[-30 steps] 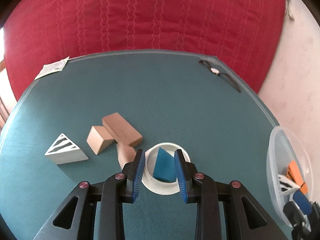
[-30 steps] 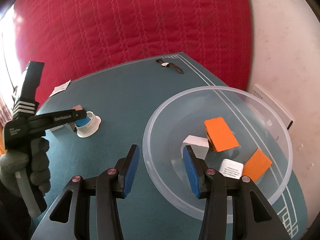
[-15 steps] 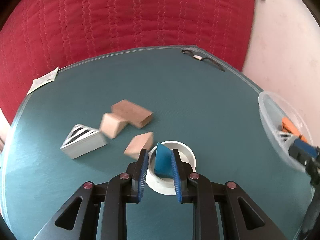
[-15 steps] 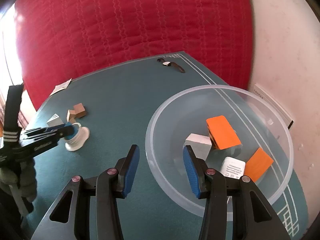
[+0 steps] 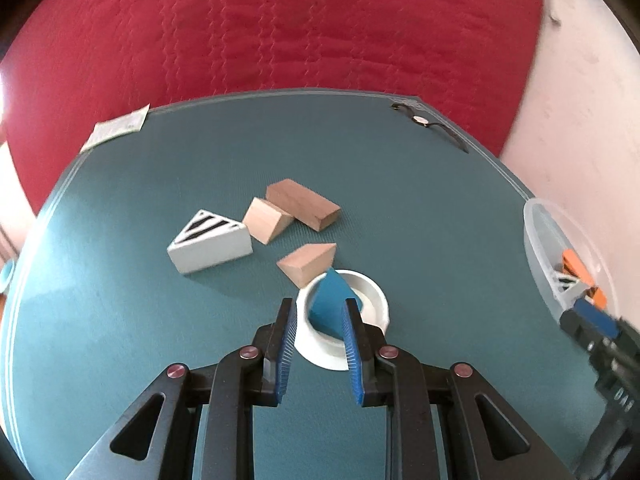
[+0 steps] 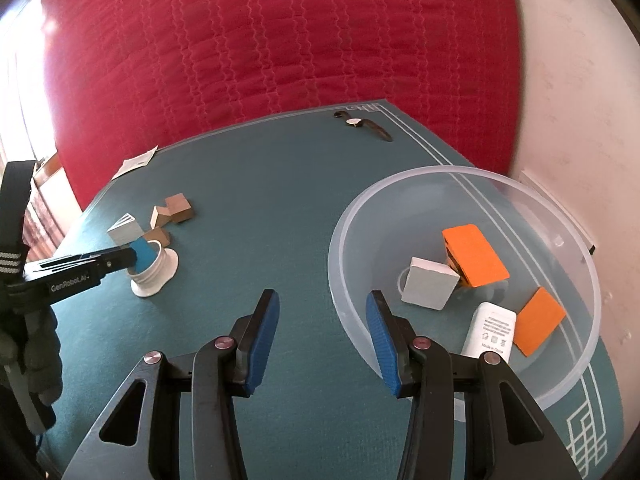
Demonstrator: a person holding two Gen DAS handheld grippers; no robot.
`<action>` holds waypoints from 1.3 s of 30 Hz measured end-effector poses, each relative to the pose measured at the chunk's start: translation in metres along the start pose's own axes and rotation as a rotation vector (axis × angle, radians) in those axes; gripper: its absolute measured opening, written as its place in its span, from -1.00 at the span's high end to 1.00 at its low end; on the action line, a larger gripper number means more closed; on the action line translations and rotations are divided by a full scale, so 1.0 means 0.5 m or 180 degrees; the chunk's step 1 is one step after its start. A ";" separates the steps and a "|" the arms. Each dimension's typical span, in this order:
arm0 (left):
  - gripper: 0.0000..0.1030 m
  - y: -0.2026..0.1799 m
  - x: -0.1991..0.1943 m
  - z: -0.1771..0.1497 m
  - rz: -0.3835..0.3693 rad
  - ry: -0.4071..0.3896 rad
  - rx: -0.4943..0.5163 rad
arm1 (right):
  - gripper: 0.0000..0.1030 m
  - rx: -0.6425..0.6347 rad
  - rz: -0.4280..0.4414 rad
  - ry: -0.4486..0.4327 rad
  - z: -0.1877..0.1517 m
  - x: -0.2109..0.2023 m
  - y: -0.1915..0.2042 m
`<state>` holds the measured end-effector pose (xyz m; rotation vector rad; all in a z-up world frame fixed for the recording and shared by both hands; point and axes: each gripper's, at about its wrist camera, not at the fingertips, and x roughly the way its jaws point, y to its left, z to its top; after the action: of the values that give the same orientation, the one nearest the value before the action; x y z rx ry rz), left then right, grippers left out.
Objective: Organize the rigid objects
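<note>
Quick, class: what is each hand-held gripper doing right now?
Left hand-held gripper: shut on the blue block.
Right hand-held gripper: open, holding nothing.

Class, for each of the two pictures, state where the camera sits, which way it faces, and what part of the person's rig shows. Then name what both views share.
Left wrist: on the left gripper, facing forward and down at the blue block in the white cup; its own fingers show.
Right wrist: on the right gripper, facing the clear bowl; its fingers and the gloved left hand show.
Shared: cup, blue block, wooden blocks, wristwatch, bowl.
</note>
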<state>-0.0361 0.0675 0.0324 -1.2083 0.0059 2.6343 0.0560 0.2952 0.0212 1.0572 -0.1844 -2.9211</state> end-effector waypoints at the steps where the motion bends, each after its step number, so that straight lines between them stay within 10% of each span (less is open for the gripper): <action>1: 0.52 -0.001 0.004 0.005 0.0032 0.0031 -0.0052 | 0.09 0.0000 -0.0001 0.0001 0.000 0.000 0.000; 11: 0.50 -0.002 0.004 0.019 0.0049 0.0141 -0.0589 | 0.09 -0.0005 -0.0008 -0.0005 -0.003 -0.001 0.000; 17: -0.07 -0.007 0.018 0.027 0.0162 0.0120 -0.0741 | 0.09 0.0001 0.0000 -0.0003 -0.004 0.000 0.001; 23: -0.07 -0.008 0.037 0.035 0.0271 0.0128 -0.0760 | 0.09 0.0003 -0.0005 0.0001 -0.004 0.000 0.000; 32: 0.55 -0.031 0.042 0.039 0.0249 0.0085 -0.0673 | 0.09 0.0019 -0.0016 0.0011 -0.006 0.001 -0.002; 39: 0.63 -0.042 0.037 0.036 0.0075 0.0060 -0.0411 | 0.09 0.0024 -0.0014 0.0012 -0.005 0.002 -0.002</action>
<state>-0.0567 0.0938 0.0325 -1.2811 -0.1496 2.6795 0.0567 0.2958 0.0186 1.0657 -0.1932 -2.9244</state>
